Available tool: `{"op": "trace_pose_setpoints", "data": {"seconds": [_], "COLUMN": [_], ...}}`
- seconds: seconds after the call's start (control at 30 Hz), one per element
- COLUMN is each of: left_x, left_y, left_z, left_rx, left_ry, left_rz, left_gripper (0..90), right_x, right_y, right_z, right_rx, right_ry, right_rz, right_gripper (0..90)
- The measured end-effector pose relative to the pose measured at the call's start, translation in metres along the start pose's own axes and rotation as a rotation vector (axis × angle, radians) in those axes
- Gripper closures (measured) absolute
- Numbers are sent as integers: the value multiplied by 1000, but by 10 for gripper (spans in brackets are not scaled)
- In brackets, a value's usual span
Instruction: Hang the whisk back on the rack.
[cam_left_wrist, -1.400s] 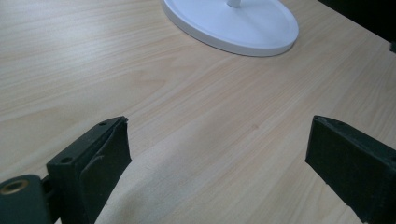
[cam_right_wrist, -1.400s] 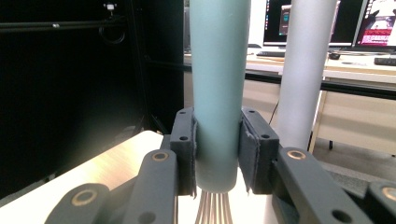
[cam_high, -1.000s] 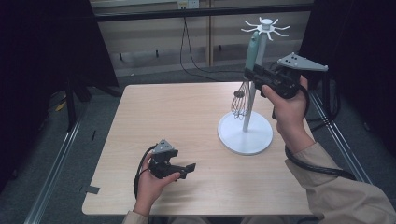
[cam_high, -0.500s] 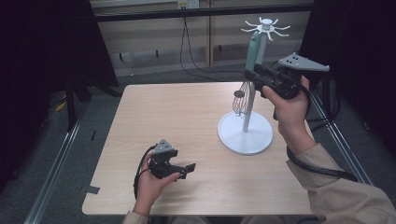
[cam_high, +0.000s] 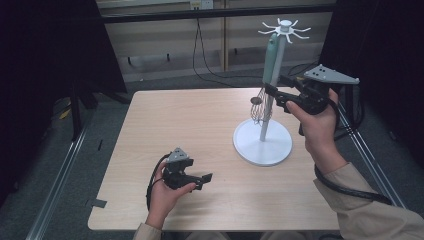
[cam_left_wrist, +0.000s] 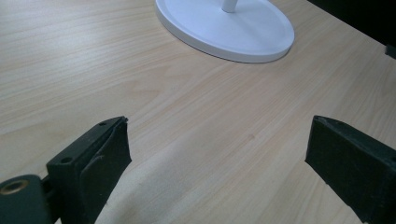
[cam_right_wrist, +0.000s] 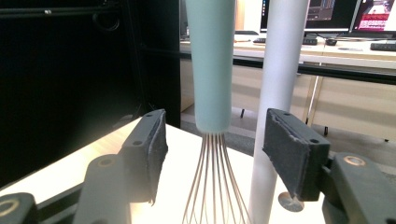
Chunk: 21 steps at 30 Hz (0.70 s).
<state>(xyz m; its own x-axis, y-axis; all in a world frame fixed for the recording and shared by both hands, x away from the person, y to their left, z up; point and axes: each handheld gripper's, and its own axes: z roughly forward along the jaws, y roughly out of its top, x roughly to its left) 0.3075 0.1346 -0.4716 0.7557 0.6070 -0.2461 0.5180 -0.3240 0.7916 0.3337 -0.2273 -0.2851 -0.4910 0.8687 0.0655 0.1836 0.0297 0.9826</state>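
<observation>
A whisk with a pale teal handle (cam_high: 270, 60) (cam_right_wrist: 212, 65) and steel wires (cam_high: 258, 107) hangs from the hooked top of a white stand (cam_high: 263, 145), beside its pole (cam_right_wrist: 280, 70). My right gripper (cam_high: 273, 97) (cam_right_wrist: 215, 137) is held level at the whisk's neck. Its jaws have just been opening; the whisk is between them, with a gap at each pad. My left gripper (cam_high: 205, 180) (cam_left_wrist: 217, 144) stays low over the front of the table, open, with bare wood between its jaws.
The stand's round white base (cam_left_wrist: 229, 25) sits on the right half of the wooden table (cam_high: 190, 125). A metal rail (cam_high: 60, 175) runs along the floor to the left. Dark screens close in both sides, and cables hang at the back wall.
The right gripper has shifted slightly right and down, easing off the whisk handle. The left hand and gripper have not moved.
</observation>
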Motion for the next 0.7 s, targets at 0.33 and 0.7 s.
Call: {"op": "trace_pose_setpoints", "data": {"seconds": [0.33,0.7], "left_x": [-2,-3], "left_y": [3,1], "left_z": [4,2], "left_rx": [1,4], "left_ry": [-11,-6], "left_rz": [11,9], "left_gripper": [61,61], "right_x": [2,8], "right_y": [-22,-39], "right_z": [-7,-9], "right_rx": [62,98], "right_ry": [18,33], "right_rz": [6,-1], "right_gripper": [294,241]}}
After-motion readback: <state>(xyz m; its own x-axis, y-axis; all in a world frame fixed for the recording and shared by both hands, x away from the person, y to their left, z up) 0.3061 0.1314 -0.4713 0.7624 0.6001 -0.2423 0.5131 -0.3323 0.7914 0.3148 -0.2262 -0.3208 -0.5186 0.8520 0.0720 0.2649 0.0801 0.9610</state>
